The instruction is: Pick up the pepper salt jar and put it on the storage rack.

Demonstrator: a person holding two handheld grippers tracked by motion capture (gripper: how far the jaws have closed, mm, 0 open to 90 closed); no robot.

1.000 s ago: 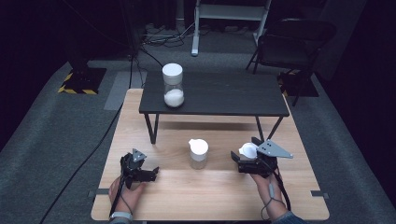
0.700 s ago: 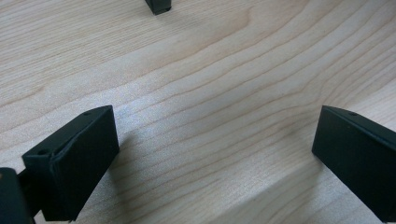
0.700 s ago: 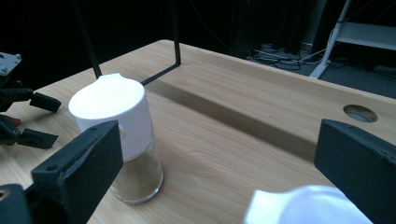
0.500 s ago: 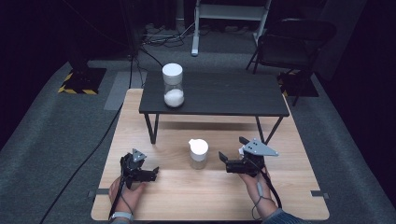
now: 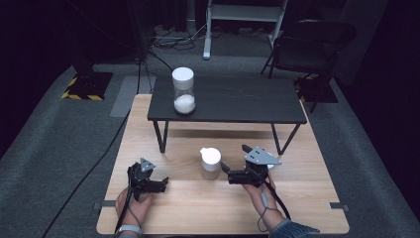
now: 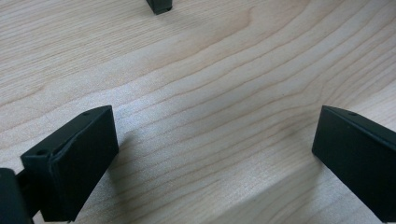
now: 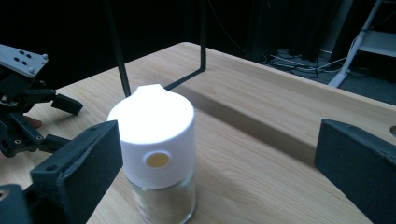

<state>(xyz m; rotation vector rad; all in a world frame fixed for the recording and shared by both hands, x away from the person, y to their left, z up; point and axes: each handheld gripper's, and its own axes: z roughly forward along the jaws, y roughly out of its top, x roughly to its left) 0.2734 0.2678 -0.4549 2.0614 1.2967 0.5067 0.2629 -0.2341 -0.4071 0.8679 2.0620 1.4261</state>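
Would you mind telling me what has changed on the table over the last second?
The right tongs moved left across the wooden table toward the small white-capped jar, open, one jaw now beside it in the right gripper view, not yet gripping. The left tongs, the small jar and the big jar on the black table stayed put.

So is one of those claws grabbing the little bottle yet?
No, nothing is held. The right gripper is open around the small white-capped jar, not clamped on it. The left gripper is open over bare table.
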